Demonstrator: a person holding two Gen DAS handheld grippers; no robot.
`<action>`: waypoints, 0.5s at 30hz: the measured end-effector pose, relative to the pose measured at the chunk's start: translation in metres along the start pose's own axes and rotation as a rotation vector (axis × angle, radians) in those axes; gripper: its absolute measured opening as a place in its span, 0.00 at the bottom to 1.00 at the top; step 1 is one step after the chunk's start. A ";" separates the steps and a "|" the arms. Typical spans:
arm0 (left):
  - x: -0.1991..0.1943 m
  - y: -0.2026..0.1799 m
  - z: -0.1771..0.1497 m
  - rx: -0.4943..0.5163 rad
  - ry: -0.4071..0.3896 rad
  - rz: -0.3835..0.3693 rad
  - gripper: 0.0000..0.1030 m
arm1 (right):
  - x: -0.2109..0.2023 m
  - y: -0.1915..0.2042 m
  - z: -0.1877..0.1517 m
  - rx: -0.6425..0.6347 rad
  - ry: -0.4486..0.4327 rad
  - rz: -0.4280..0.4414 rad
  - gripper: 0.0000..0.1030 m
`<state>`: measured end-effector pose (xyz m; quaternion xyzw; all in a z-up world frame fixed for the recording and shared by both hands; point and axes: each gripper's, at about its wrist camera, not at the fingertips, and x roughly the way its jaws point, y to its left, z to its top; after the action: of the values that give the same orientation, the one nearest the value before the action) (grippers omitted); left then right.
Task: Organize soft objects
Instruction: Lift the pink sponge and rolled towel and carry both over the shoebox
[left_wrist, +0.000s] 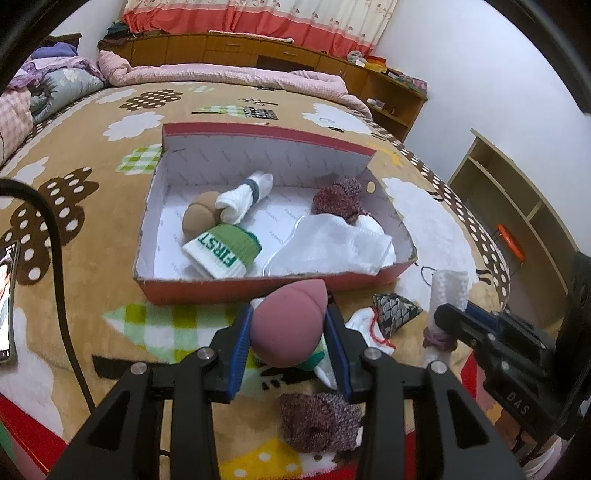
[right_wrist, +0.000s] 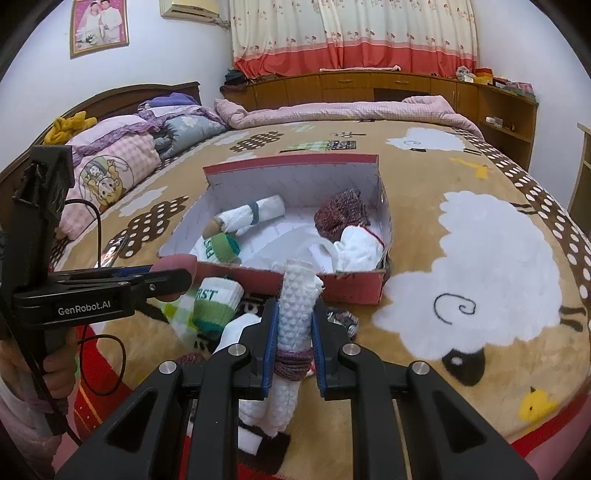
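My left gripper (left_wrist: 289, 310) is shut on a pink egg-shaped sponge (left_wrist: 284, 332), held above the bedspread just in front of an open red shoebox (left_wrist: 221, 290). My right gripper (right_wrist: 295, 306) is shut on a rolled white textured sock (right_wrist: 298, 280) tied with a maroon band, also just in front of the box (right_wrist: 332, 286). The box holds a white rolled sock (left_wrist: 245, 197), a tan sponge (left_wrist: 197, 218), a green-and-white sock (left_wrist: 221, 253), a maroon knit sock (left_wrist: 338, 197) and a white sock (left_wrist: 343, 243). Each view shows the other gripper beside it.
Loose on the bedspread lie a maroon knit sock (left_wrist: 321, 421), a green-and-white sock (right_wrist: 216, 306), a white sock (left_wrist: 364, 325) and a scale-patterned pouch (left_wrist: 397, 310). A phone (left_wrist: 7, 302) and a black cable (left_wrist: 62, 295) lie at left. Pillows (right_wrist: 110, 173) and wooden cabinets (right_wrist: 369, 86) stand beyond.
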<state>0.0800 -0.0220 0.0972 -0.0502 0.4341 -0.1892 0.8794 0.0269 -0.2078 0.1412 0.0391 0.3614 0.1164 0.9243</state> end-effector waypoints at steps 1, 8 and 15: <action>0.001 -0.001 0.002 0.004 -0.001 0.002 0.39 | 0.000 -0.001 0.002 0.000 -0.004 -0.001 0.18; 0.007 -0.008 0.023 0.026 -0.028 0.010 0.39 | 0.001 -0.004 0.019 -0.012 -0.036 -0.011 0.18; 0.021 -0.014 0.045 0.047 -0.037 0.022 0.39 | 0.007 -0.004 0.037 -0.033 -0.058 -0.018 0.18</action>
<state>0.1233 -0.0467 0.1129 -0.0283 0.4137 -0.1887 0.8902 0.0579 -0.2100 0.1635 0.0239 0.3329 0.1129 0.9359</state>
